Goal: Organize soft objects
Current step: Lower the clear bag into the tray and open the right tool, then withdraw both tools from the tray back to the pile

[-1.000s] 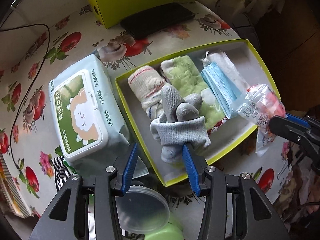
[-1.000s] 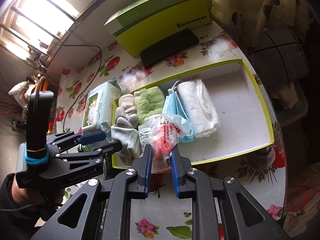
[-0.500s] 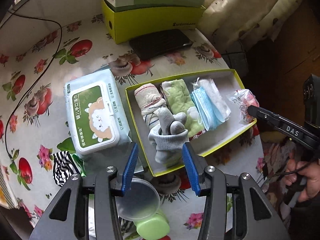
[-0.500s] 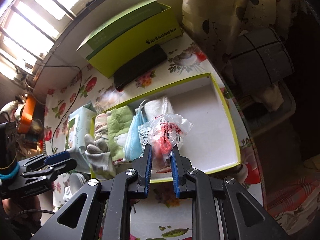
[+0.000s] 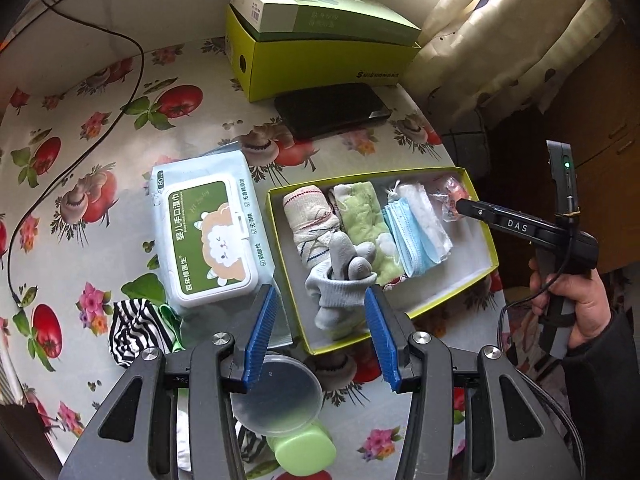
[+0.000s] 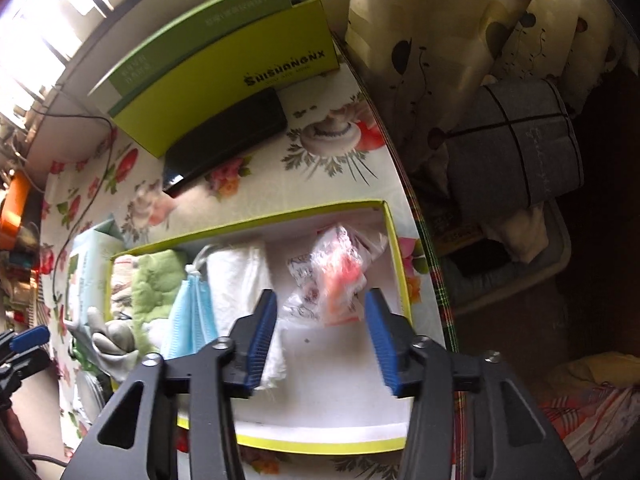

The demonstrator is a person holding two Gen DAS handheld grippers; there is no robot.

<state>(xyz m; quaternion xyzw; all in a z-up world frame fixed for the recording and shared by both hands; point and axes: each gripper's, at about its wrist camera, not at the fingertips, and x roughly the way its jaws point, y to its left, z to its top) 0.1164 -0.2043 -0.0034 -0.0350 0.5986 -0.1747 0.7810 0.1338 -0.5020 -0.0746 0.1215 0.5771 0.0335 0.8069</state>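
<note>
The right gripper (image 6: 320, 332) has just been opening, and its jaws stand apart around the plastic bag (image 6: 336, 268) (red pieces inside) without pressing it. The bag lies in the yellow-rimmed box (image 6: 400, 264), beside the white cloth (image 6: 236, 276). The left gripper (image 5: 320, 336) is wide and holds nothing, above the grey glove (image 5: 340, 280).

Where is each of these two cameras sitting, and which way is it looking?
Left wrist view: sits on the left gripper, looking steeply down its open blue fingers at the yellow-green tray; the person's hand with the right gripper shows at the right.
Right wrist view: sits on the right gripper, looking down at the plastic bag in the tray's far end; its jaws have just been opening, the bag loose between them.
Shared: tray, blue masks, grey glove.
</note>
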